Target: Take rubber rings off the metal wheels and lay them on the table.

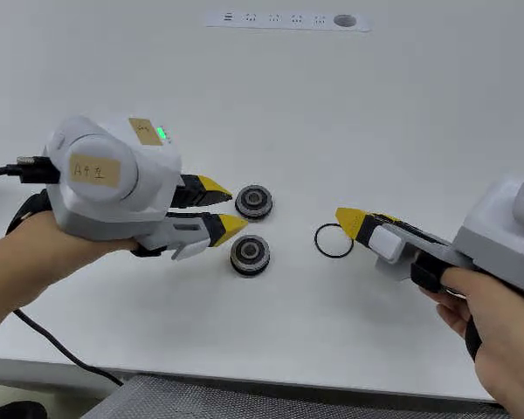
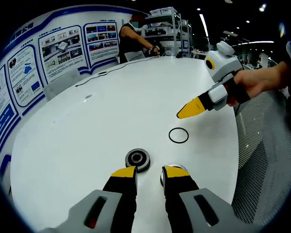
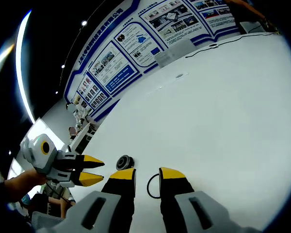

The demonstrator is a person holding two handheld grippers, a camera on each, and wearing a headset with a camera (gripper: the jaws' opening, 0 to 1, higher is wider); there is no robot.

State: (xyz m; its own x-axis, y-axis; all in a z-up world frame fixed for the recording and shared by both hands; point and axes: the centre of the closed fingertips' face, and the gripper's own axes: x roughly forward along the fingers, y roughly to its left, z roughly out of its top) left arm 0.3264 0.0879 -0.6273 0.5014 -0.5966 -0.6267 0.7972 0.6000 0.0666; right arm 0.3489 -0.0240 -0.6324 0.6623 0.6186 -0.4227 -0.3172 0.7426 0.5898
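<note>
Rubber ring (image 1: 334,241), loose and flat on the worktop (image 1: 332,113), looked thin, light and floppy. Any rings on the far metal wheel (image 1: 254,202) and near metal wheel (image 1: 250,255) would likely be stretchy and snug, best pinched at the rim while the heavier wheel was pinned. The right hand-held gripper (image 3: 148,172) pointed at the loose ring, jaws slightly apart, empty. The left hand-held gripper (image 1: 236,208) hovered level just beside both wheels, jaws part-open, holding nothing.
</note>
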